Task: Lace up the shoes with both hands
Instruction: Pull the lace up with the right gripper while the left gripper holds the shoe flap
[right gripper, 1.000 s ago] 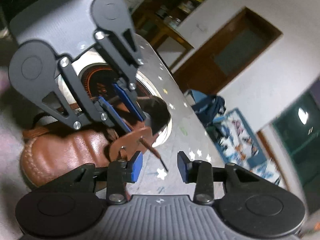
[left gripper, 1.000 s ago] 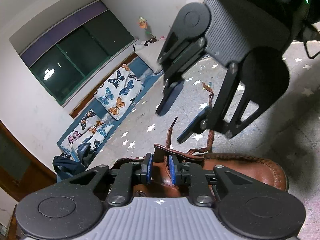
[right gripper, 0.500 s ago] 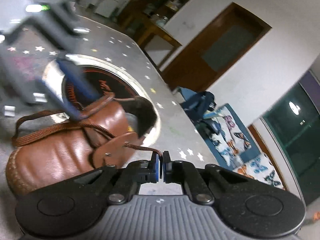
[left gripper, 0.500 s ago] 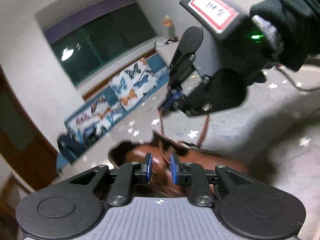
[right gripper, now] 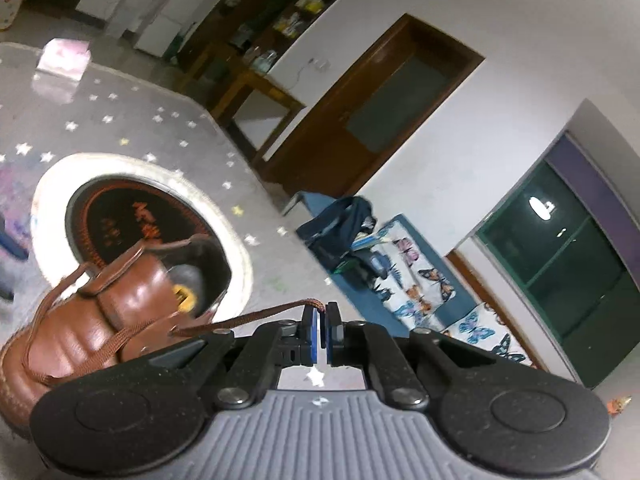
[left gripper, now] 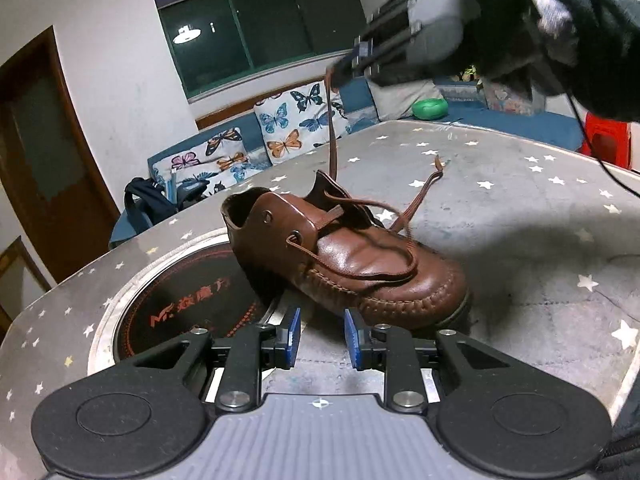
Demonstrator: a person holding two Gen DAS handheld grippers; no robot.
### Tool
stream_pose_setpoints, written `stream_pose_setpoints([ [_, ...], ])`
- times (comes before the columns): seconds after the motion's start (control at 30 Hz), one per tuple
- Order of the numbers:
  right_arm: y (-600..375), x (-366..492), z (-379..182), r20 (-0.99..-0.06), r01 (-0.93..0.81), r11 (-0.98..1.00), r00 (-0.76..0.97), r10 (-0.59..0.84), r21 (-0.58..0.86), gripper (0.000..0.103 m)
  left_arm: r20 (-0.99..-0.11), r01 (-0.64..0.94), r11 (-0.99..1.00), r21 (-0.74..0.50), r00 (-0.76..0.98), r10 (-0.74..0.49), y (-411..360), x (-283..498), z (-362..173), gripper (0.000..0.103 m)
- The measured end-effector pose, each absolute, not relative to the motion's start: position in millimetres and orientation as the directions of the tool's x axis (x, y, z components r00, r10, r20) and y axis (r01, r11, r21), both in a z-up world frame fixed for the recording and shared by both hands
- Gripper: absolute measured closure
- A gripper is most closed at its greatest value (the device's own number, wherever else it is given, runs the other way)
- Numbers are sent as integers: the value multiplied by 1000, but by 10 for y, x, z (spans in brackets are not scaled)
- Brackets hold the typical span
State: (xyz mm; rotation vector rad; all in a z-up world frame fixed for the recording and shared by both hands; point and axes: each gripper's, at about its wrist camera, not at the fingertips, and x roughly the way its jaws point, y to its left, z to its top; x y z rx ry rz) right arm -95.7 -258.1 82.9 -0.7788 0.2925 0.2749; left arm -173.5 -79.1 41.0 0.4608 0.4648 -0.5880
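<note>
While R gripper (right gripper: 320, 316) pinches lace (right gripper: 240, 322), cooktop (left gripper: 188, 312) reads "MT".

Left wrist view looks low across the table at the shoe (left gripper: 344, 256); right wrist view, raised, shares it.
</note>
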Motion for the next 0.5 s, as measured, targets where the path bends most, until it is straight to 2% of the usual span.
stream_pose_setpoints([
  [0.5, -2677, -897, 1382, -179, -184, 718, 980, 83, -671, 100, -502, 609, 763, 218, 740, -448, -927, -1366, 439, 78],
])
